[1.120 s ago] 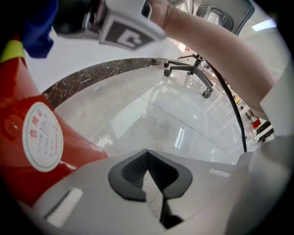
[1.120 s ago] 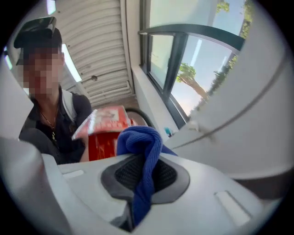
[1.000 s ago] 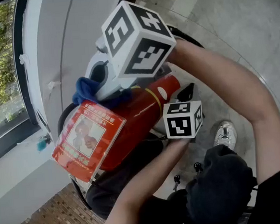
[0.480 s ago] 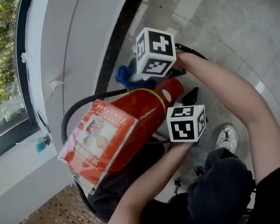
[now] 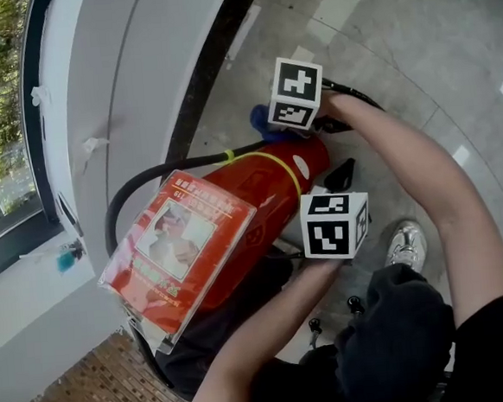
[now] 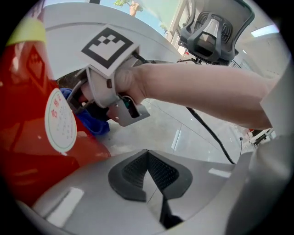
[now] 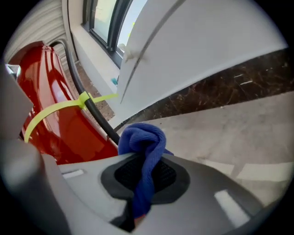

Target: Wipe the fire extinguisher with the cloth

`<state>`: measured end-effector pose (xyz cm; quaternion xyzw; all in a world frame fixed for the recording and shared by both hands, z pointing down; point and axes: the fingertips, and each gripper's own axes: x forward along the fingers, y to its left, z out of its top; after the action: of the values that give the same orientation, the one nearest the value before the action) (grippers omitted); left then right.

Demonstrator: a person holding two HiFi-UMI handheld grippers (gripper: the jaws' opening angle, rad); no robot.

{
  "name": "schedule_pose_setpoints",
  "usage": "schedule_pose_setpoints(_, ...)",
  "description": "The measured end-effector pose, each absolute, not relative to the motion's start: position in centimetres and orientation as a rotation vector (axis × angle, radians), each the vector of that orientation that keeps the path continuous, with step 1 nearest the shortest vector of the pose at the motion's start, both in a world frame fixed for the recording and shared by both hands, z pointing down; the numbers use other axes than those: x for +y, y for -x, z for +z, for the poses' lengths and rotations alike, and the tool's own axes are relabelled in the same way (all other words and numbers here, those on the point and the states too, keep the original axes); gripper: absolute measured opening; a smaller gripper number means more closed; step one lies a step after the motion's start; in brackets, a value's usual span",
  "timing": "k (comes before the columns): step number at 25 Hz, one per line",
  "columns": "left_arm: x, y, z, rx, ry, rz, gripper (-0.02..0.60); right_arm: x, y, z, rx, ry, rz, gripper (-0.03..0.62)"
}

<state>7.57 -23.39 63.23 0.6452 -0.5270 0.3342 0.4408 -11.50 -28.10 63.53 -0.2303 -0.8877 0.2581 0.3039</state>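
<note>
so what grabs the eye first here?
The red fire extinguisher, tilted mid-frame beside the white wall, with a red card at its near end. At its far end the right gripper has its jaws shut on a blue cloth.

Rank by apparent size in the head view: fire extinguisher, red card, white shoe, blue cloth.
Largest: fire extinguisher and red card, alike, card nearer the camera, unranked.
Then white shoe.
Smallest: blue cloth, partly hidden.

Print on fire extinguisher (image 5: 266, 188) card (image 5: 181, 245) illegible
</note>
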Motion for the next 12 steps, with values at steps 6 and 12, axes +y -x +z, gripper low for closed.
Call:
schedule_pose_setpoints(6, -22.2, -8.2, 62.9, -1.279, -1.656, 0.872, 0.005, -28.2, 6.5, 63.9, -2.363, 0.507, 0.756, 0.037)
schedule_pose_setpoints(12, -21.4, -7.6, 62.2, -1.292, -1.699, 0.911, 0.005, -26.4, 1.8, 63.5, -2.4, 0.412, 0.863, 0.037)
